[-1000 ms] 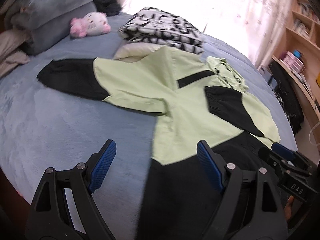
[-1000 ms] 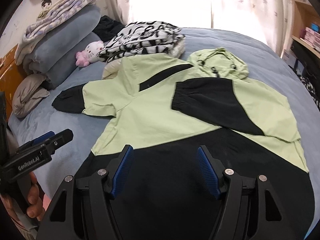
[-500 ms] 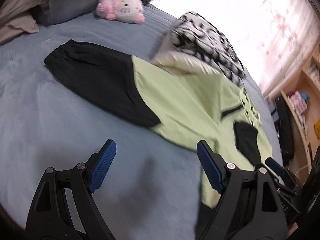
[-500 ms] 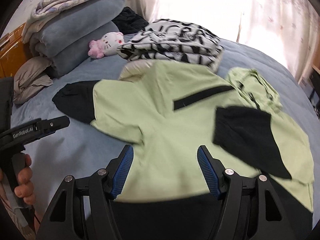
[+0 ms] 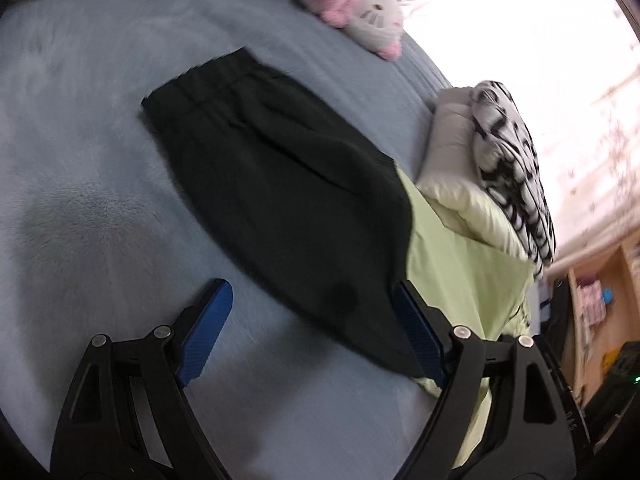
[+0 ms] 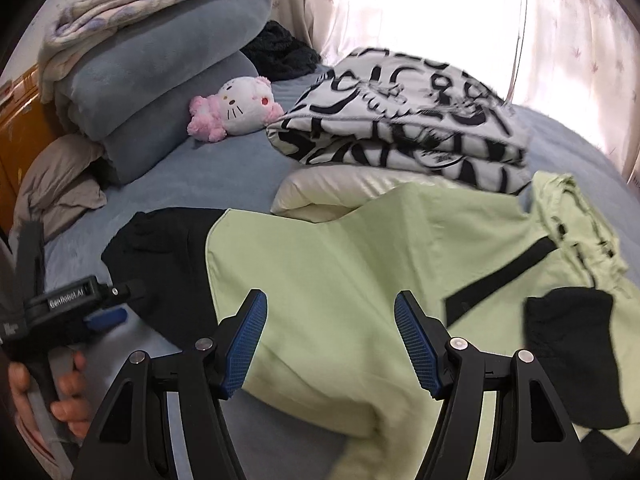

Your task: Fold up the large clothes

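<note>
A light-green and black hooded jacket (image 6: 360, 280) lies spread flat on the blue bed (image 6: 224, 172). Its outstretched black sleeve (image 5: 280, 200) fills the left wrist view, cuff toward the far left. My left gripper (image 5: 310, 328) hovers open over the sleeve's near end, nothing between its blue pads. My right gripper (image 6: 330, 344) stands open above the green upper sleeve and shoulder, holding nothing. The other black sleeve (image 6: 572, 352) lies folded across the chest at the right. The hood (image 6: 576, 216) is bunched at the far right.
A folded black-and-white patterned blanket (image 6: 408, 120) rests on a cream pillow (image 6: 340, 188) just behind the jacket. A pink and white plush toy (image 6: 236, 108) and stacked grey bedding (image 6: 152, 80) lie at the head. A hand (image 6: 44, 396) holds the left gripper's handle. Wooden shelves (image 5: 600, 300) stand at the right.
Both grippers have swept left across the jacket, from the black hem toward the outstretched sleeve. The left one now looks down on the black sleeve, the right on the green shoulder. Jaws unchanged.
</note>
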A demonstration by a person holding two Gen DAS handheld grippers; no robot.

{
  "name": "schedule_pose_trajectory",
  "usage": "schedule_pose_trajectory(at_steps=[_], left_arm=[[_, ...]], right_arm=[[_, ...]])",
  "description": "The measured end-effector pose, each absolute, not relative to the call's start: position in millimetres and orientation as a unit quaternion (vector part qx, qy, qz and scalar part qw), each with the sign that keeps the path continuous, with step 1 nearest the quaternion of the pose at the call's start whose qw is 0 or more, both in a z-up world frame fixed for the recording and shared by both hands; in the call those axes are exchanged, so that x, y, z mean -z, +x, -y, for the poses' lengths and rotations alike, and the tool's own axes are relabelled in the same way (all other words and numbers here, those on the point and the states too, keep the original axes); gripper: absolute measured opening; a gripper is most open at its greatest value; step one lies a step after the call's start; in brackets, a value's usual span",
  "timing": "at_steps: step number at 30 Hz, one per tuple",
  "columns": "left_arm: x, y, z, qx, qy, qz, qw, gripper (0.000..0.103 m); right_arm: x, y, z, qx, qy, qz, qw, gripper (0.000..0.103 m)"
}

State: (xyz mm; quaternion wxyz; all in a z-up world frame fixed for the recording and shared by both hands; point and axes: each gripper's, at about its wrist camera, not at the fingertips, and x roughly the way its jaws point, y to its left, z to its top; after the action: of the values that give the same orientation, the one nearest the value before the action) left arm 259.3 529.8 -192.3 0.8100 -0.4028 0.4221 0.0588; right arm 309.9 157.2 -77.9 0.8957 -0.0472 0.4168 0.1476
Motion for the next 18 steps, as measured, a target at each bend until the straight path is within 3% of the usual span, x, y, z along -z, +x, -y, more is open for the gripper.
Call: schedule_pose_trajectory(at_steps=[7, 9, 10, 11, 12, 18], left_arm=[[202.9, 284.1, -540.0, -0.076, -0.407, -0.4, 0.818, 0.077], [203.0, 289.5, -534.8, -0.098, -0.381, -0.394, 0.831, 0.048], [205.5, 291.6, -531.5, -0.109, -0.366, -0.399, 0.833, 0.021], [208.6, 291.9, -529.7, -0.115, -0.363, -0.401, 0.833, 0.006], [210.1, 289.9, -529.7, -0.11, -0.373, -0.395, 0.832, 0.001], [159.3, 266.2, -510.3, -0.128, -0.339, -0.36, 0.86, 0.0]], right_arm=[[108.6, 317.9, -163.4, -0.166, -0.027, -0.447, 0.878, 0.067], [115.0, 310.5, -156.2, -0.171, -0.019, -0.457, 0.873, 0.067], [117.3, 307.5, -151.6, -0.173, -0.014, -0.461, 0.87, 0.067], [118.7, 303.5, -146.9, -0.173, -0.011, -0.464, 0.869, 0.067], [119.2, 299.0, -140.5, -0.173, -0.008, -0.467, 0.867, 0.067], [103.3, 266.9, -82.8, -0.156, 0.001, -0.456, 0.876, 0.067]])
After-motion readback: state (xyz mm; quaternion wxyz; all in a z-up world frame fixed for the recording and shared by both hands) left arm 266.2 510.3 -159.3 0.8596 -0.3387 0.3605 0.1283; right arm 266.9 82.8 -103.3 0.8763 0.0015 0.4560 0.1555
